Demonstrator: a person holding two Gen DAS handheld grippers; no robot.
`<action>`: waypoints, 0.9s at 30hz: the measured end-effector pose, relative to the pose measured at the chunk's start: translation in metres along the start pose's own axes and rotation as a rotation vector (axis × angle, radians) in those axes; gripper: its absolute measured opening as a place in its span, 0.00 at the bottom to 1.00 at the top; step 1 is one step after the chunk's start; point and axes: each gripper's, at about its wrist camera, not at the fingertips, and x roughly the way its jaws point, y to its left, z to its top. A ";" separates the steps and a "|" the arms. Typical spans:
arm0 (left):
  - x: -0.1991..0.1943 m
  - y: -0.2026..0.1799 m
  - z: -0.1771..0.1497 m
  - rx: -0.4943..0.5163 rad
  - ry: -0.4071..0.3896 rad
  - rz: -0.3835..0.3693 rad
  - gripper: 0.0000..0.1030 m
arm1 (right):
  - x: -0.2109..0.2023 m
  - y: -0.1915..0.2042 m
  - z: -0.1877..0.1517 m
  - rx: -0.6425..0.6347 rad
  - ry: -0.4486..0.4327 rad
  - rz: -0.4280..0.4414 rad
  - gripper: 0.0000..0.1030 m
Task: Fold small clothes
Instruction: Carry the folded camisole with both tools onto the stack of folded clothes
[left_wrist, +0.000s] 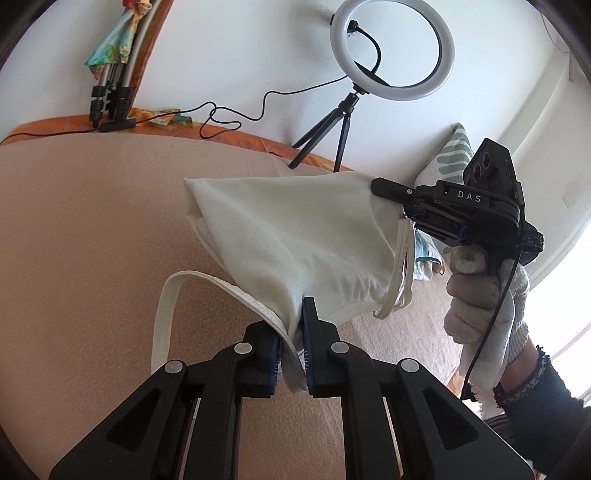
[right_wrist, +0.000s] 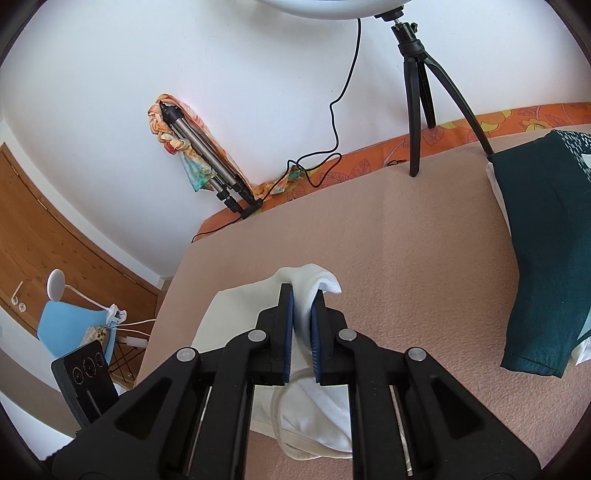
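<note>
white walls (left_wrist: 240, 44) | ring light (left_wrist: 393, 50) on a little tripod | wooden door (right_wrist: 44, 229) | blue chair (right_wrist: 70, 328) | bright daylight from the right

garment (left_wrist: 291, 240) between tongs, above bed (left_wrist: 92, 221)

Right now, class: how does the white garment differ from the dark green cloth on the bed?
The white garment hangs lifted, pinched by both the left claw and right claw; the dark green cloth lies flat, untouched. The white garment has straps; the green cloth shows none. Both are fabric over the pink bed cover.
</note>
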 end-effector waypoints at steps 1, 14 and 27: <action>0.002 -0.004 0.002 0.006 -0.001 -0.007 0.09 | -0.004 -0.001 0.001 -0.002 -0.006 -0.004 0.09; 0.035 -0.067 0.022 0.078 0.001 -0.117 0.09 | -0.074 -0.027 0.010 0.016 -0.095 -0.047 0.09; 0.098 -0.152 0.059 0.205 -0.005 -0.188 0.09 | -0.149 -0.100 0.052 0.048 -0.195 -0.143 0.09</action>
